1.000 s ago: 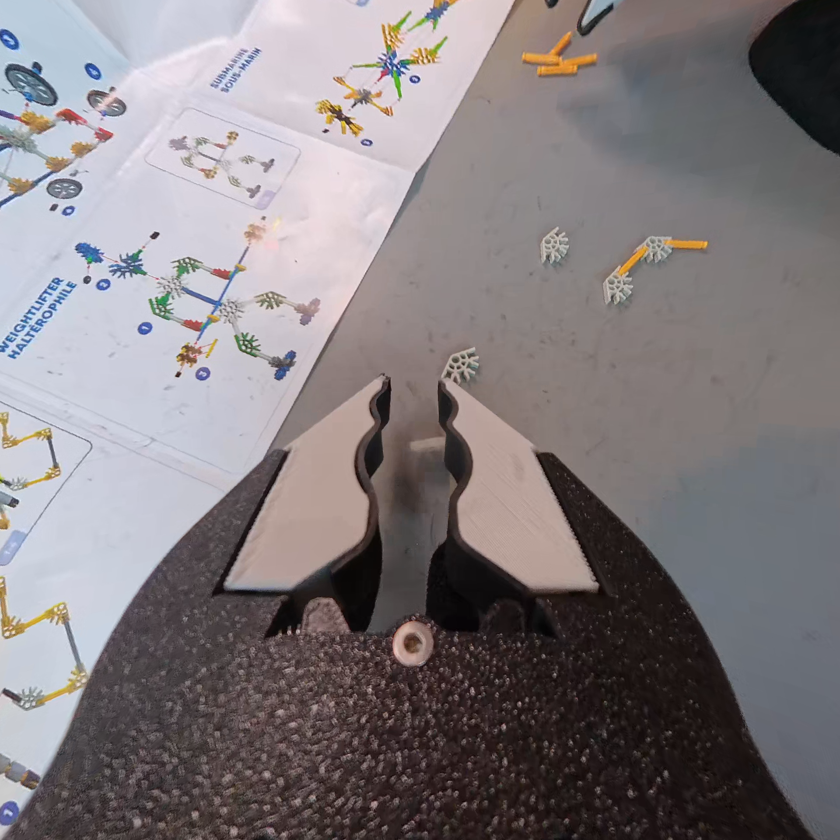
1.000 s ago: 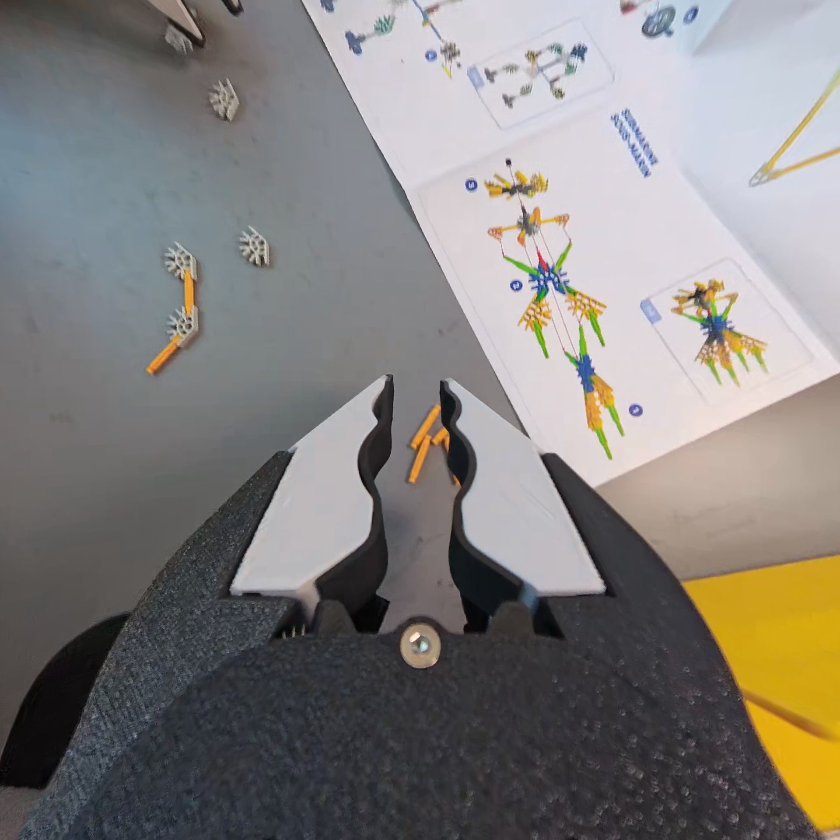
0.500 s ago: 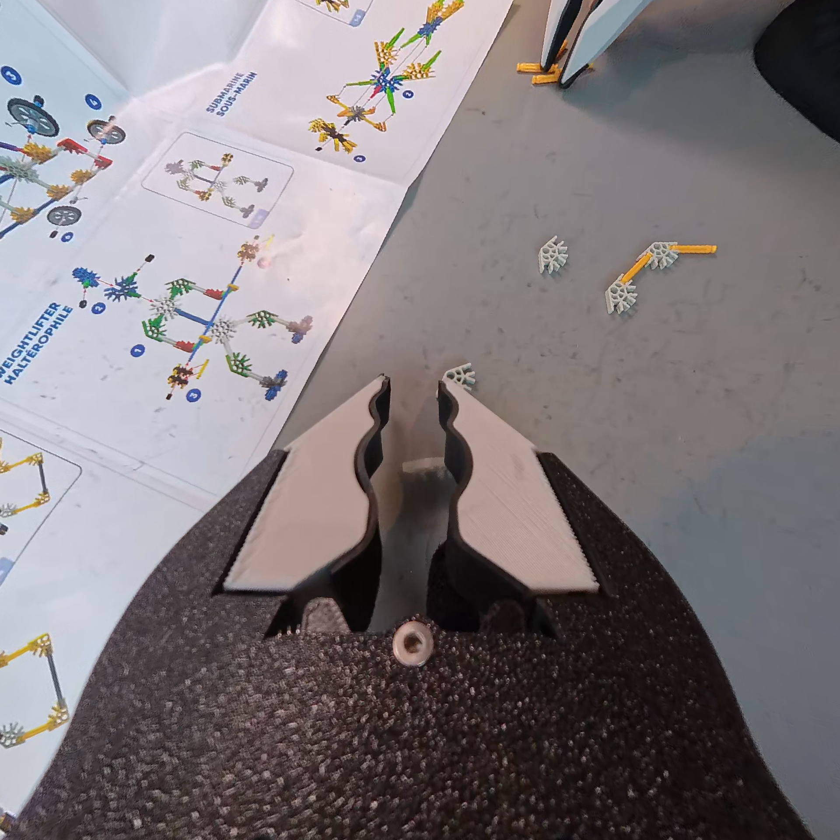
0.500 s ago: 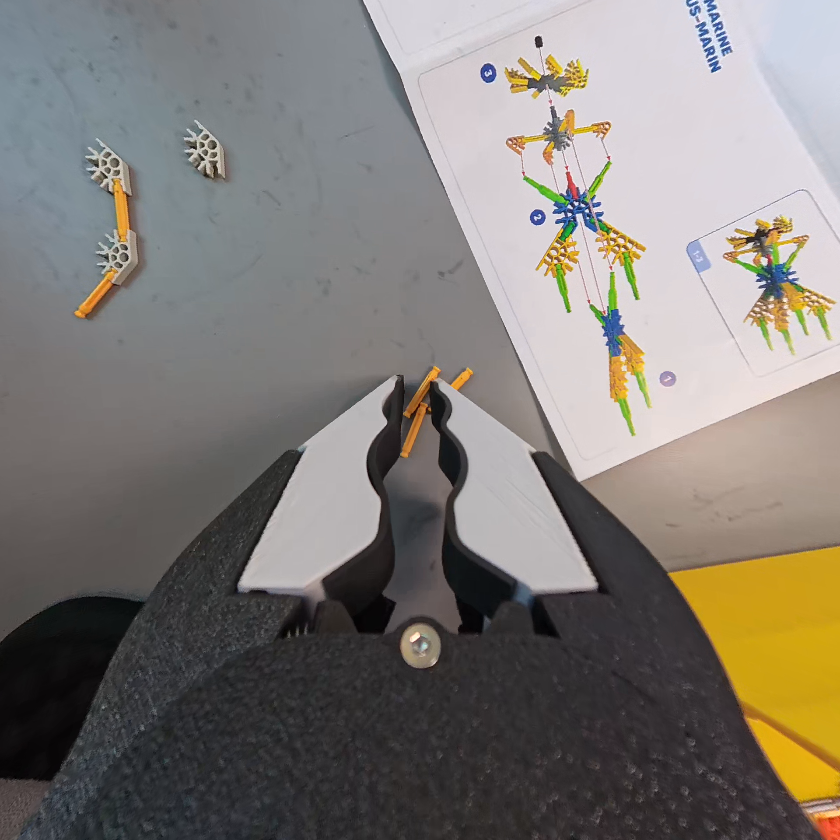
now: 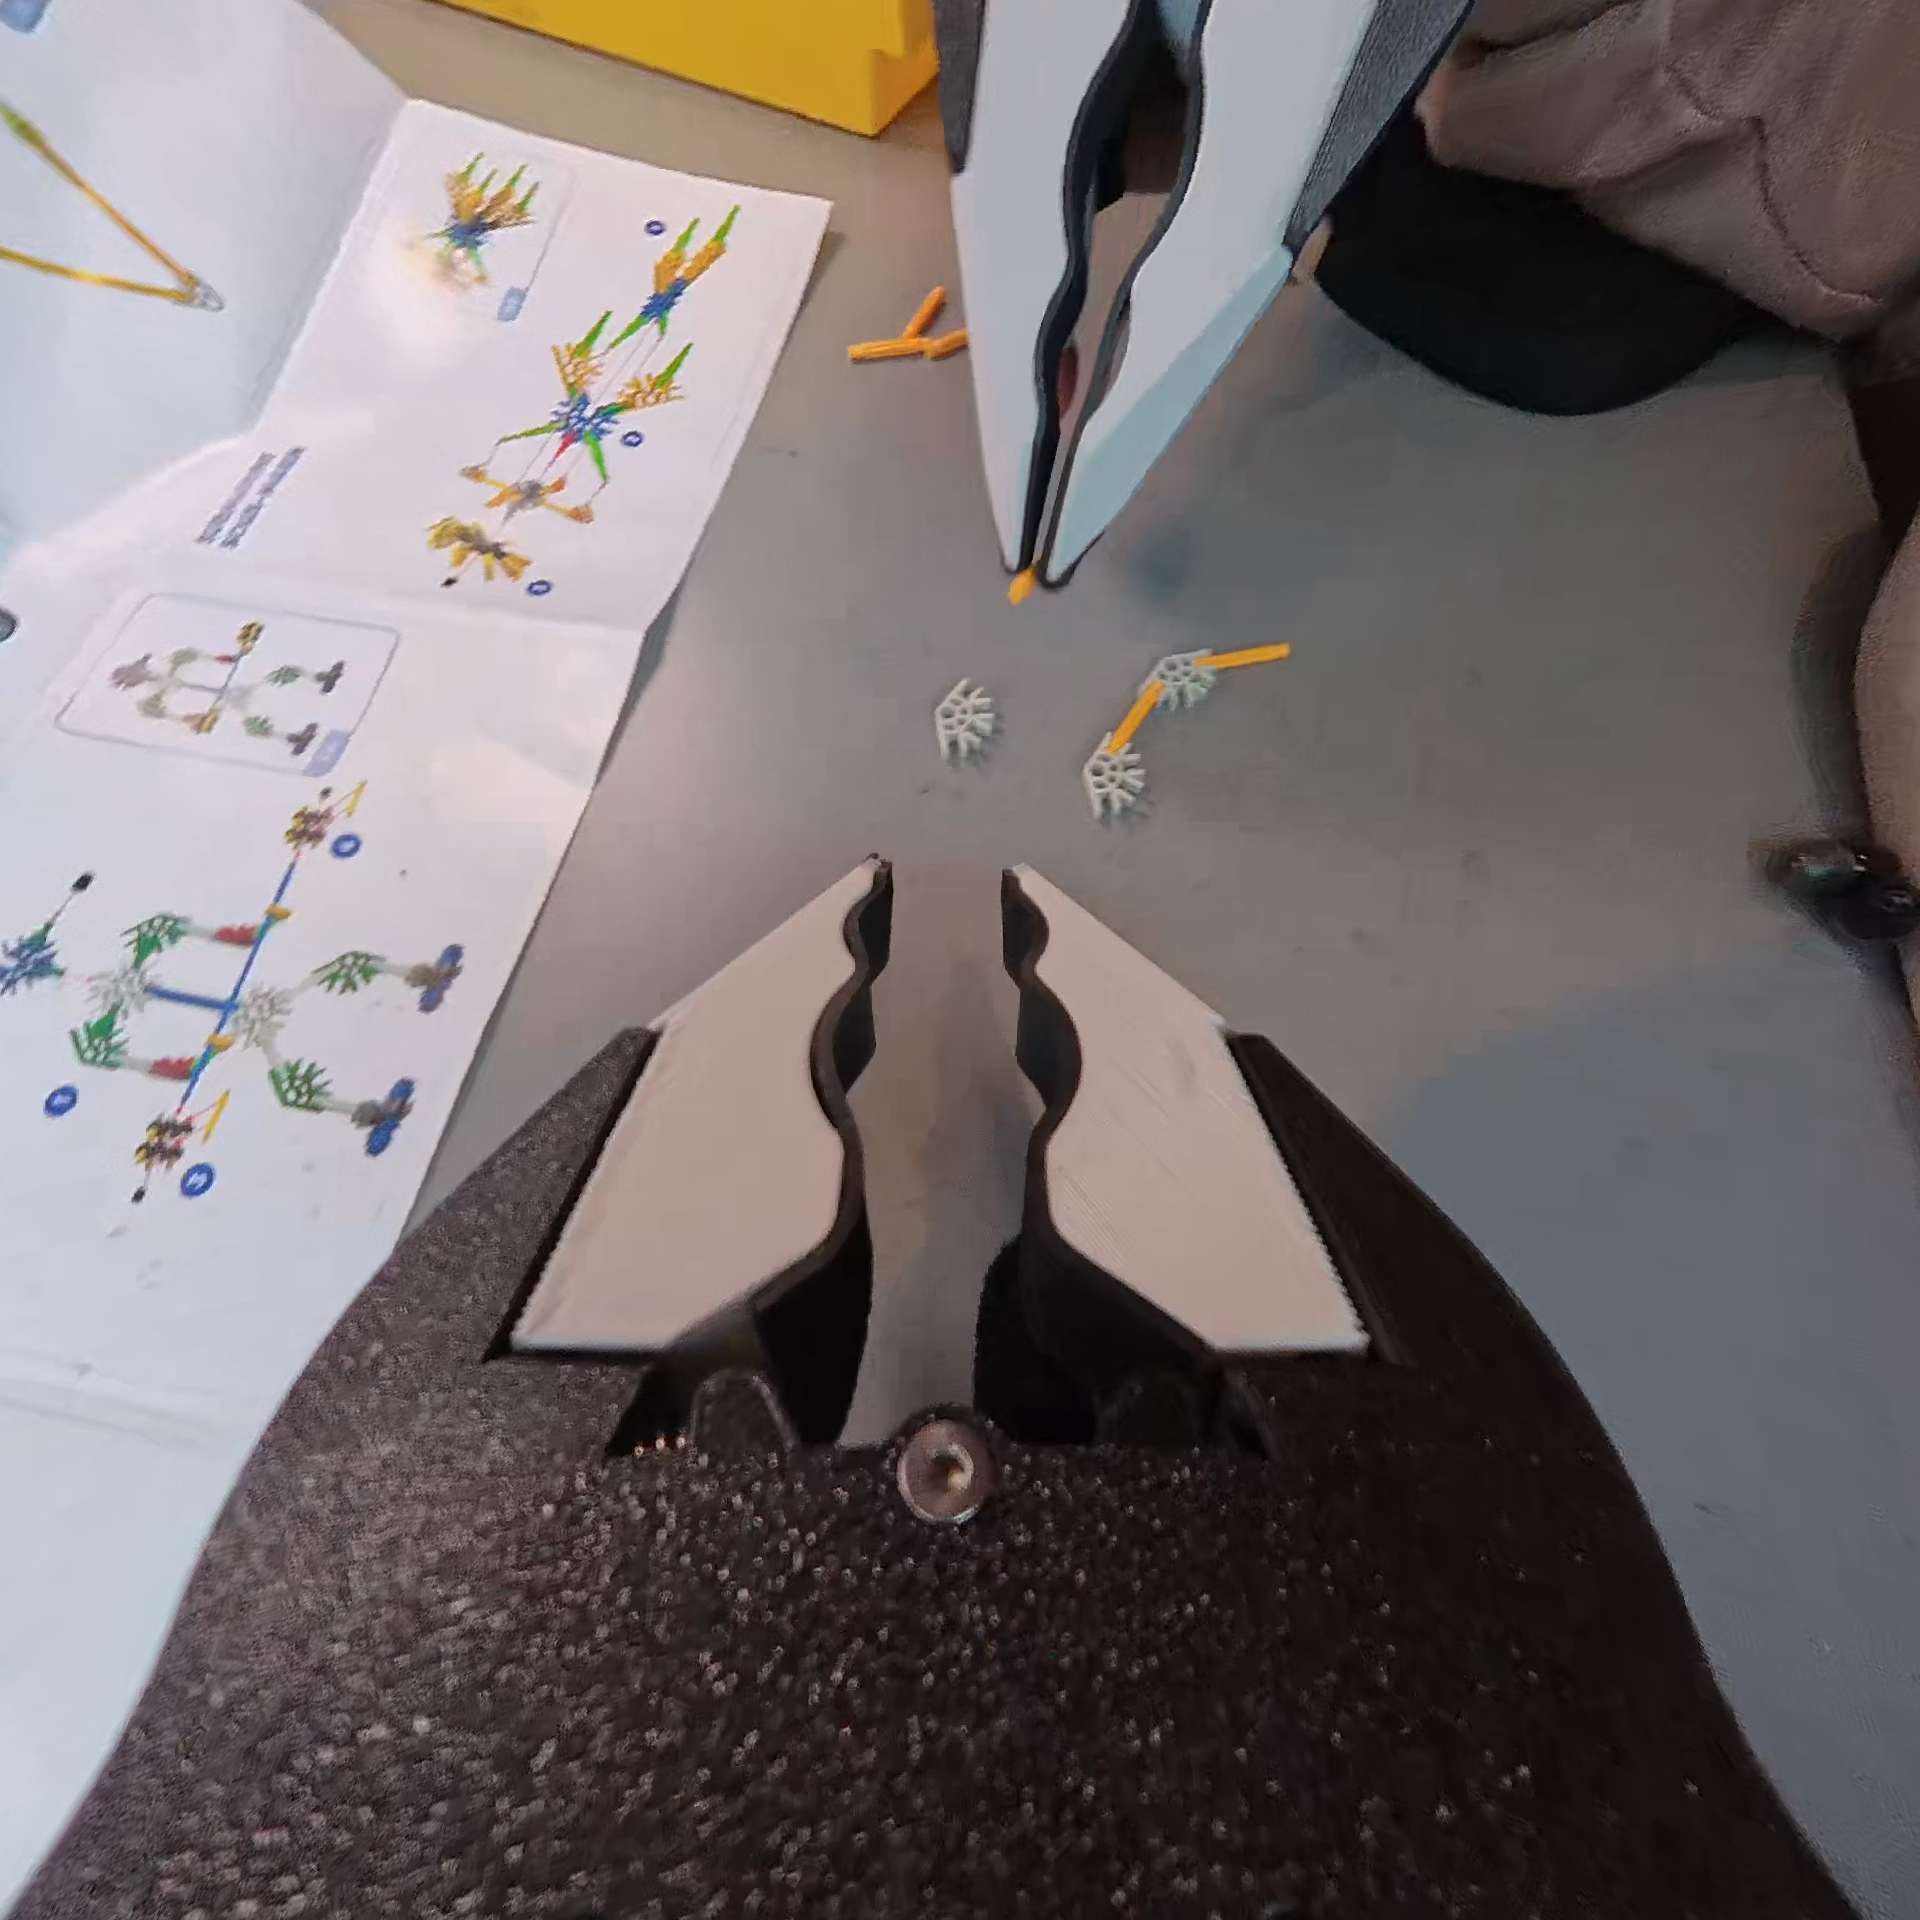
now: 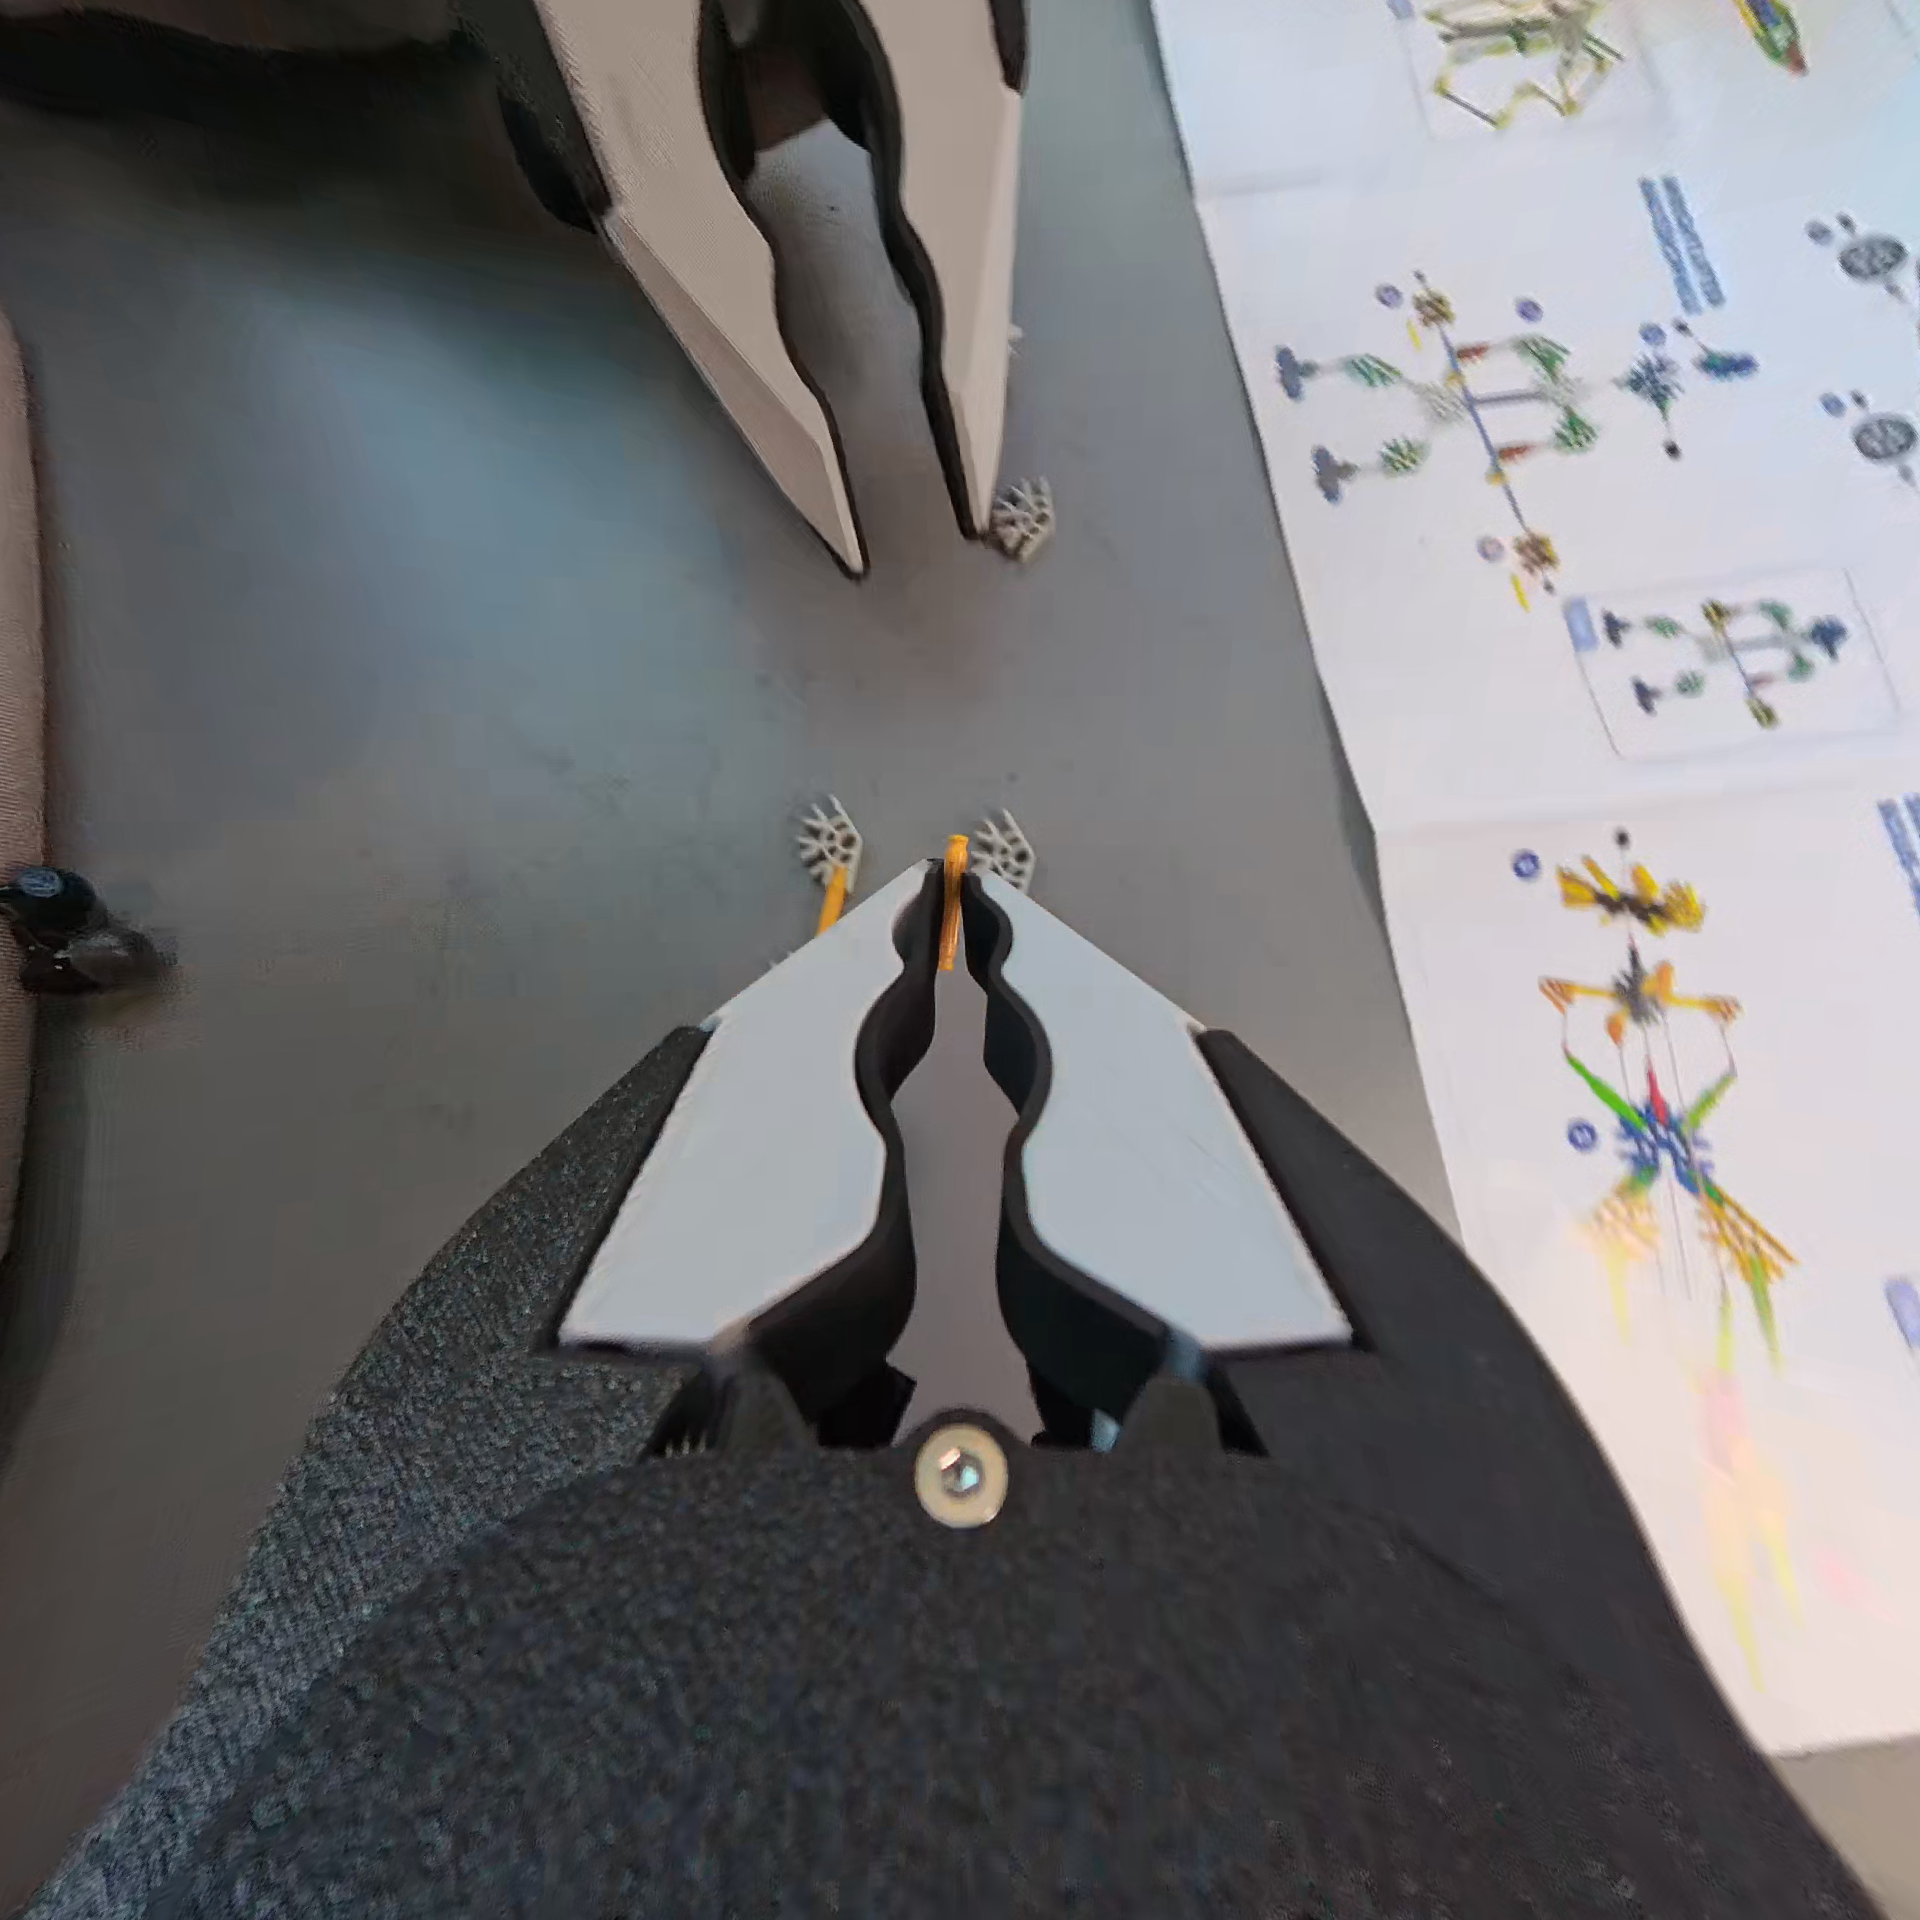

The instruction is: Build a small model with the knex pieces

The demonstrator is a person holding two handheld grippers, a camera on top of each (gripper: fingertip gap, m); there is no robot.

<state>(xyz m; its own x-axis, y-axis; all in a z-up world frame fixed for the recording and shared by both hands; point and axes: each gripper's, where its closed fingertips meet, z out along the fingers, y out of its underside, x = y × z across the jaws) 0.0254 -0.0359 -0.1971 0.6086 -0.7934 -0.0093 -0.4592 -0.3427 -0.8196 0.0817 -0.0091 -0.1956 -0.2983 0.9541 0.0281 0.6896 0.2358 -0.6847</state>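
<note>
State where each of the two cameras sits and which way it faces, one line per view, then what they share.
Left wrist view: sits on the left gripper, looks along its open fingers over the grey table toward the right gripper.
Right wrist view: sits on the right gripper, shut on an orange rod, and faces back toward the left gripper.
Shared: both grippers, the loose white connector, the rod-and-connector chain and the instruction sheet; the two cameras look at each other.

A folded instruction sheet (image 5: 312,727) lies on the grey counter (image 5: 1455,1039), a yellow box (image 5: 748,52) beyond it and a small black object (image 6: 62,940) at the edge.
</note>
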